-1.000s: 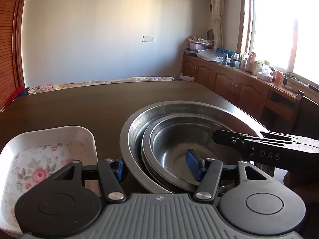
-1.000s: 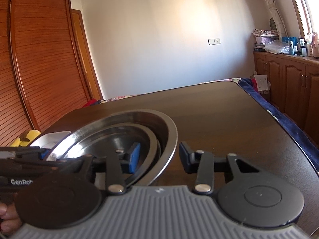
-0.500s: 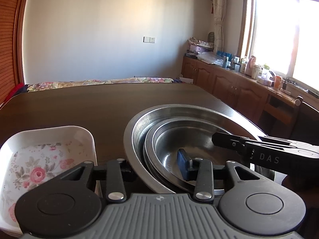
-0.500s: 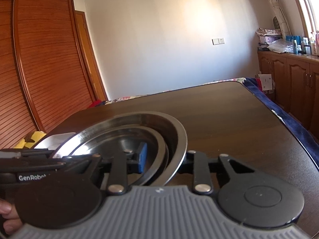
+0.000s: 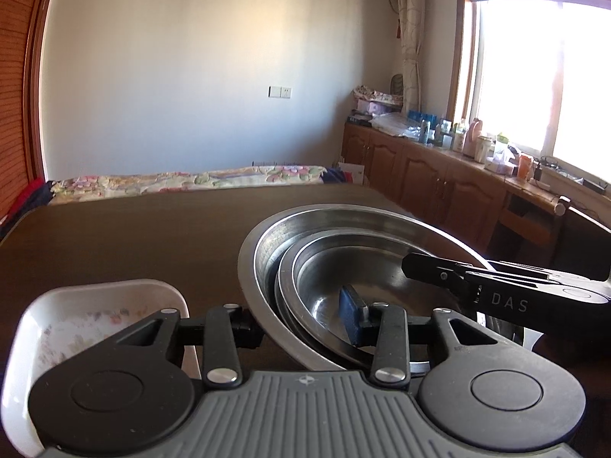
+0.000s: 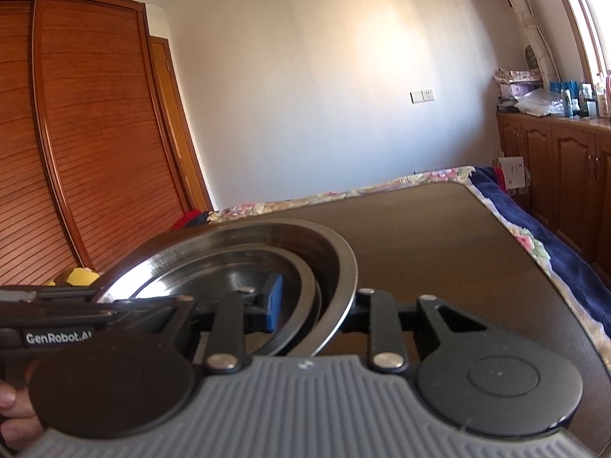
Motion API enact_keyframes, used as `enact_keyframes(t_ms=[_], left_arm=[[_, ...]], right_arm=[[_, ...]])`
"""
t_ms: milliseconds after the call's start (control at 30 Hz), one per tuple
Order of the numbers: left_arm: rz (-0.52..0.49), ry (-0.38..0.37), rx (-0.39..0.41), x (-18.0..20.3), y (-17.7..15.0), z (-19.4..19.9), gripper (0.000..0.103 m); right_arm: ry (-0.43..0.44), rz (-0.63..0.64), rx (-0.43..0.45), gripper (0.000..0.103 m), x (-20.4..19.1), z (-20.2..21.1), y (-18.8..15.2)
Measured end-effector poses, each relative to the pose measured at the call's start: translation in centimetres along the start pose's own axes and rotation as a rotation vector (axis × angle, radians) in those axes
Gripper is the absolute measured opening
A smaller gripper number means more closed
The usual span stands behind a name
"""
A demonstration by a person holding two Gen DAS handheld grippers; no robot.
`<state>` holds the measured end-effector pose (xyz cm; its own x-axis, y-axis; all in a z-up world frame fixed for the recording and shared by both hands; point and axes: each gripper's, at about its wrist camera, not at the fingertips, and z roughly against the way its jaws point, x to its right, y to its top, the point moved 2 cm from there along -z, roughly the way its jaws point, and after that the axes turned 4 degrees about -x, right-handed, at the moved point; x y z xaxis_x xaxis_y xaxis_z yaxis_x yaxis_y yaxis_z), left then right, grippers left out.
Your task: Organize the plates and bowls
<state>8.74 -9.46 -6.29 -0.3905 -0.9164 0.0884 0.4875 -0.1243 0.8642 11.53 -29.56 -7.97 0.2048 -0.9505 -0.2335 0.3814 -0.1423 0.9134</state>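
Note:
A stack of nested steel bowls [image 5: 343,210] rests on the dark wooden table [image 5: 133,236]. My left gripper [image 5: 301,324] is shut on the stack's near-left rim, with its blue pad [image 5: 353,316] inside the bowls and the other finger outside the big bowl. In the right wrist view the same stack [image 6: 267,229] is clamped at its opposite rim by my right gripper [image 6: 315,305], blue pad [image 6: 273,301] inside and the other finger outside. The right gripper's black housing [image 5: 508,297] reaches over the bowls from the right.
A white dish with a flower print [image 5: 95,316] sits on the table just left of the bowls. A yellow object [image 6: 80,274] lies beyond the left gripper's housing [image 6: 57,320]. A bed with a floral cover [image 5: 191,183] borders the table's far edge; cabinets line the right wall.
Both grippers have closed from apart onto the rim of the bowl stack. The left gripper has risen slightly with the rim in its grip.

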Motion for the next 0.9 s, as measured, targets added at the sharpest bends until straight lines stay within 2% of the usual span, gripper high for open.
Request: enact_keyframes(t_ms=[467, 900], left_arm=[[-0.006, 0.035, 0.067, -1.2, 5.0, 4.0, 0.042], [0.028, 0.082, 0.062, -4.8, 5.8, 5.6, 0.042]], right_arm=[[0.037, 0.083, 0.049, 0.029, -2.4, 0.6, 4.8], [0.117, 0.112, 0.037, 0.029, -5.2, -1.2, 5.2]])
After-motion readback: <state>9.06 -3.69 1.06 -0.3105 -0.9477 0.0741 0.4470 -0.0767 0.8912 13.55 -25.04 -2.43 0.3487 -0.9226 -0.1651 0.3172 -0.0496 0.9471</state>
